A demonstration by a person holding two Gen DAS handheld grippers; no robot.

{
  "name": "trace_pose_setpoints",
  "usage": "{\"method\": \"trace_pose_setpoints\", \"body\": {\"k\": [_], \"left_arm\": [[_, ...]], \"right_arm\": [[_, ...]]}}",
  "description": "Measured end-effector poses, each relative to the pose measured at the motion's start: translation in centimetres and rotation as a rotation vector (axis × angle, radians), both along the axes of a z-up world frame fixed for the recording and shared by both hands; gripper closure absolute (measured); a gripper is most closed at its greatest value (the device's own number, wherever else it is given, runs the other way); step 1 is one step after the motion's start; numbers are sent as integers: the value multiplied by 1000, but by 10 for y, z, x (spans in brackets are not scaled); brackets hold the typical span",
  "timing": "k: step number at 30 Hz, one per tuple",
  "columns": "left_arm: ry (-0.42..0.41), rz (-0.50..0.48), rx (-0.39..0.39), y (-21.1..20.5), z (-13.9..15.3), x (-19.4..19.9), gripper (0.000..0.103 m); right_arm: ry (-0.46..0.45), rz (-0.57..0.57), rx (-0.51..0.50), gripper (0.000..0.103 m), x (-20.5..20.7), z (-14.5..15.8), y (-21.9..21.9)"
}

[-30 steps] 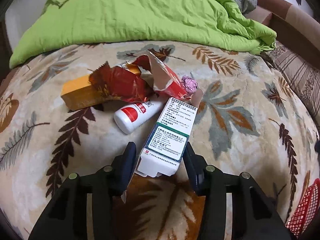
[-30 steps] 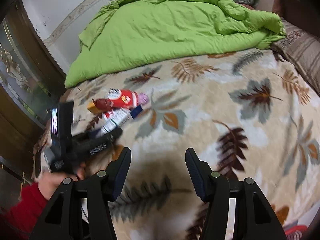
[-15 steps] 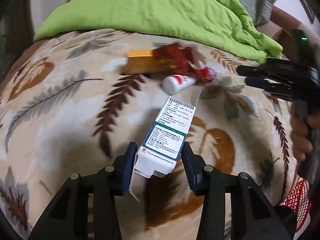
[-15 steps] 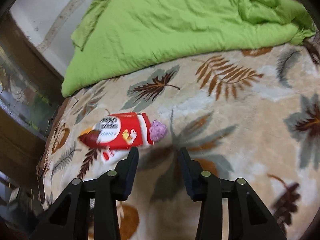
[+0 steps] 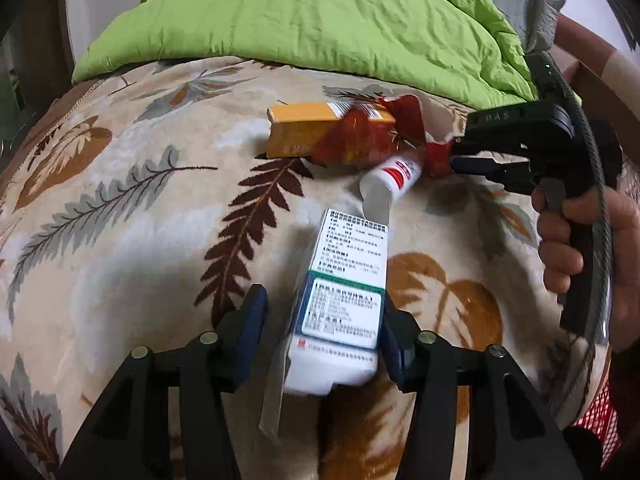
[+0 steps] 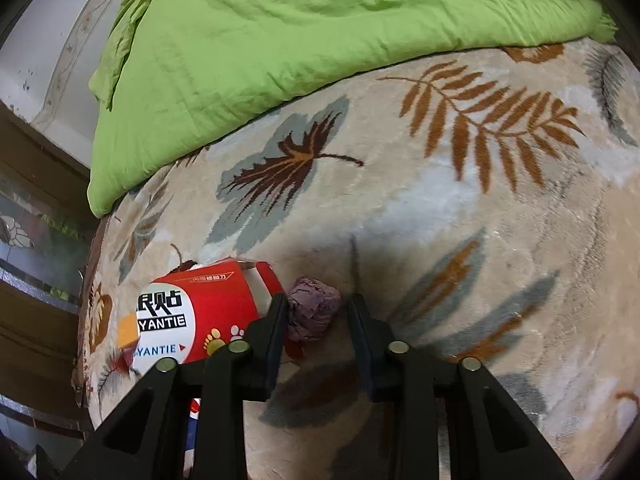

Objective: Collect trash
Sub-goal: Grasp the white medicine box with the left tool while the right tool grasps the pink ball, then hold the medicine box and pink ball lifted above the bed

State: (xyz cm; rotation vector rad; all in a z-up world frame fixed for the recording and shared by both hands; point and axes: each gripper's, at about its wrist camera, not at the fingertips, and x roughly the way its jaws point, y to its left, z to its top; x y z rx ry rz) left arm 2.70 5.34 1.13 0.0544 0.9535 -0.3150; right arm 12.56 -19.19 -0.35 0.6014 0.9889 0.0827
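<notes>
Plush blanket [image 6: 460, 240], glossy card box [image 5: 344, 292], crumpled paper wad [image 6: 312, 312]

In the left wrist view, the crumpled red foil wrapper [image 5: 360, 136] covers the right end of the flat orange cardboard box [image 5: 304, 132]. At the lower right edge a red mesh basket [image 5: 596, 416] is cut off. The white box's small print [image 5: 344, 308] seems too blurred to read.

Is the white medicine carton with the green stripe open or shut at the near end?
Open. On the white medicine carton with the green stripe, a loose pale end flap hangs out beside its near end, between the left tongs.
</notes>
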Motion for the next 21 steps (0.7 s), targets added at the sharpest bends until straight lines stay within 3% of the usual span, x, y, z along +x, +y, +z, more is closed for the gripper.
{"method": "trace_pose_setpoints", "body": {"k": [3, 5, 10, 15, 21], "left_arm": [[-17, 1, 9, -2, -2, 1, 52], [-26, 6, 15, -3, -3, 0, 63], [-43, 4, 8, -1, 3, -11, 63], [-67, 6, -12, 0, 14, -28, 63], [-121, -2, -32, -7, 31, -64, 63]], "right_arm": [[-5, 5, -13, 74, 0, 0, 2], [-11, 7, -11, 74, 2, -1, 2], [-49, 1, -26, 76, -8, 8, 0], [-130, 15, -111, 76, -51, 36, -4], [-215, 86, -175, 76, -133, 65, 15]]}}
